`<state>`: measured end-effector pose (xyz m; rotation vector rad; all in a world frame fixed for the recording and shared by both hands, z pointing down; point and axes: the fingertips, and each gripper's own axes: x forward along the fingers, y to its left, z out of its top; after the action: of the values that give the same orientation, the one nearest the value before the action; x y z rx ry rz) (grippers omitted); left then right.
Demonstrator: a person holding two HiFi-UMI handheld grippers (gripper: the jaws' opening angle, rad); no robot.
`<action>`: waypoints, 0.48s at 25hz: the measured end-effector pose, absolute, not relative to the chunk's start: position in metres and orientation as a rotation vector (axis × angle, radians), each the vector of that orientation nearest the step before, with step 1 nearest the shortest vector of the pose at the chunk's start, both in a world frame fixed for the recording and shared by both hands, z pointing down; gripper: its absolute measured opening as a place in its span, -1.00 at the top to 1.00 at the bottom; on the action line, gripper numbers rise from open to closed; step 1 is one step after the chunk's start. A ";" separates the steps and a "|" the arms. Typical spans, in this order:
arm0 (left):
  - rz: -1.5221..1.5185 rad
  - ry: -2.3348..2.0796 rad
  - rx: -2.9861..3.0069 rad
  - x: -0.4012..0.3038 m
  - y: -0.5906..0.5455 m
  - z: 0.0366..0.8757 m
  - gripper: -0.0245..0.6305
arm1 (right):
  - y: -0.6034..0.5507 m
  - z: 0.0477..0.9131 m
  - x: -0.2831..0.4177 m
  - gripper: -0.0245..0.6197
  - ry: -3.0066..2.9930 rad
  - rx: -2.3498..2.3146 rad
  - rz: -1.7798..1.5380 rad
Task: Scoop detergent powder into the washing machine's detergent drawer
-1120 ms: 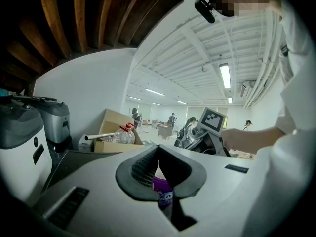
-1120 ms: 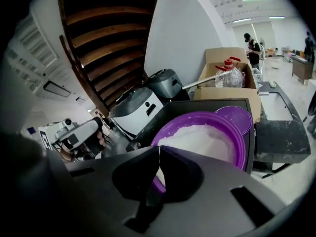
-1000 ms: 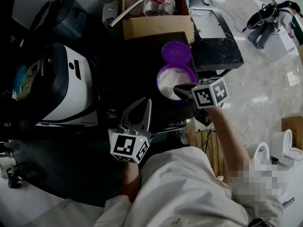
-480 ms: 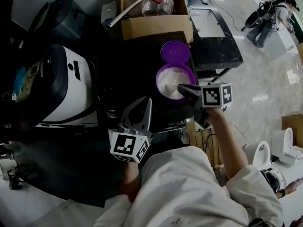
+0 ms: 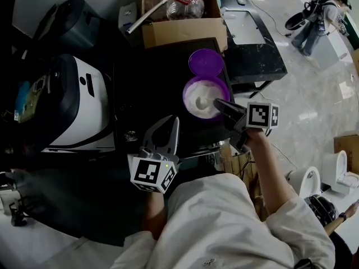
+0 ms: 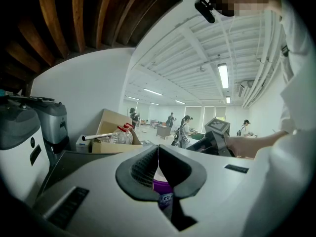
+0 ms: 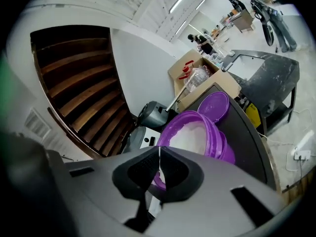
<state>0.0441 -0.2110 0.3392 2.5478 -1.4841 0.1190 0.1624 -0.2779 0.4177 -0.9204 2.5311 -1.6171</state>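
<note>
A purple tub (image 5: 189,89) of white detergent powder (image 5: 210,110) stands open on a dark top, its purple lid (image 5: 206,62) lying just behind it. My right gripper (image 5: 216,101) reaches over the tub's right rim, shut on the thin handle of a white scoop (image 5: 200,102) that rests in the powder. In the right gripper view the tub (image 7: 219,144) and powder (image 7: 190,135) sit just past the closed jaws (image 7: 159,154). My left gripper (image 5: 173,121) hovers near the top's front edge, shut and holding nothing; the left gripper view shows its pads (image 6: 143,169) meeting.
A white and black appliance (image 5: 84,111) stands at the left, with a dark machine (image 5: 73,21) behind it. A cardboard box (image 5: 182,32) holding a plastic bottle (image 5: 185,3) sits behind the lid. A black table (image 5: 255,46) lies to the right.
My right gripper has drawn back a little to the right over the tub's rim, and the white scoop now shows in the powder. The left gripper has stayed put.
</note>
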 end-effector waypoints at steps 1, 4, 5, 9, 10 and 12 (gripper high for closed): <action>0.118 -1.484 2.548 0.045 -0.211 0.339 0.86 | -0.278 0.417 0.164 0.89 2.503 -0.917 -1.622; 0.116 -1.480 2.549 0.049 -0.212 0.340 0.86 | -0.278 0.417 0.169 0.89 2.442 -0.919 -1.630; 0.116 -1.480 2.549 0.051 -0.213 0.340 0.86 | -0.277 0.417 0.170 0.89 2.422 -0.922 -1.632; 0.114 -1.483 2.548 0.056 -0.213 0.341 0.86 | -0.276 0.414 0.175 0.89 2.328 -0.905 -1.637; 0.113 -1.485 2.547 0.058 -0.213 0.341 0.86 | -0.276 0.413 0.176 0.89 2.310 -0.894 -1.635; 0.111 -1.489 2.543 0.061 -0.214 0.342 0.86 | -0.276 0.411 0.178 0.89 2.281 -0.871 -1.624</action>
<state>0.0607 -0.2135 0.3424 2.5432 -1.4890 0.1107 0.1775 -0.2758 0.4110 -0.8709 2.2806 -1.6243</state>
